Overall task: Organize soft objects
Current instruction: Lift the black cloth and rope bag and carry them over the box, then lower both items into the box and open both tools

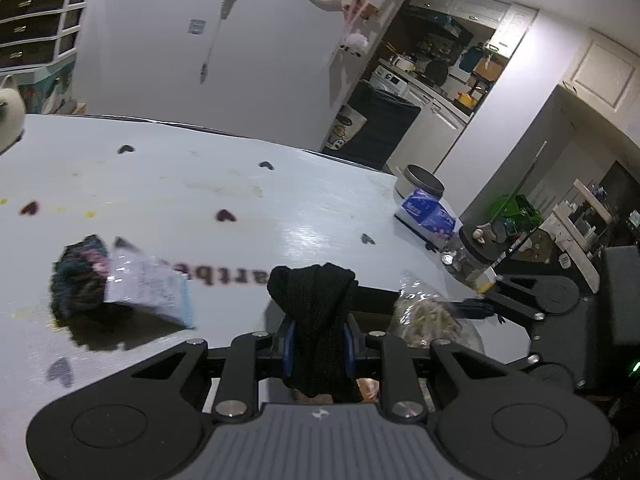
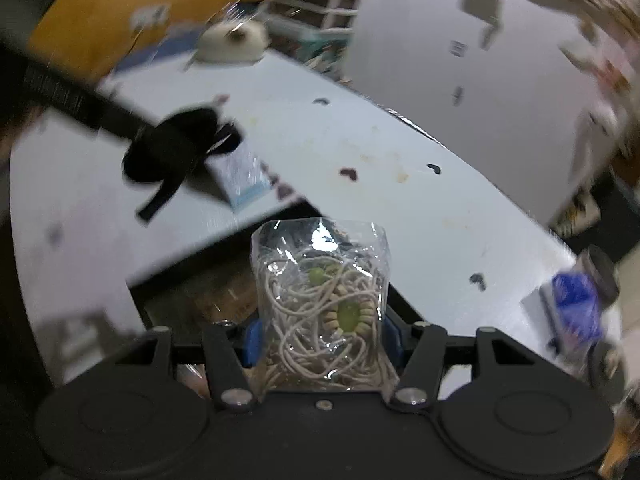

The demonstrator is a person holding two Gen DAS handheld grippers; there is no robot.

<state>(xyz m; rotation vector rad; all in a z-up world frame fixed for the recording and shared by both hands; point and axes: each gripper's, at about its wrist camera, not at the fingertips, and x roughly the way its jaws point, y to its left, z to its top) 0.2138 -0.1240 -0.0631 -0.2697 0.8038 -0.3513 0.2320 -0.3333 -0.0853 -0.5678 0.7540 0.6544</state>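
Note:
My left gripper (image 1: 319, 344) is shut on a black knitted cloth (image 1: 316, 312) and holds it above the near edge of the white table (image 1: 240, 216). My right gripper (image 2: 322, 338) is shut on a clear plastic bag of white cord with green beads (image 2: 322, 312), held above the table's near edge; the bag also shows in the left wrist view (image 1: 432, 316). On the table's left lie a dark knitted bundle (image 1: 78, 280) and a clear packet with a printed label (image 1: 148, 284). The left gripper with its black cloth shows blurred in the right wrist view (image 2: 176, 148).
A blue tissue pack (image 1: 426, 216) and a white tin with a dark lid (image 1: 422, 186) stand at the table's right edge, beside a clear jar (image 1: 472, 256). A white roll (image 1: 10, 116) sits at the far left. Small heart stickers dot the table.

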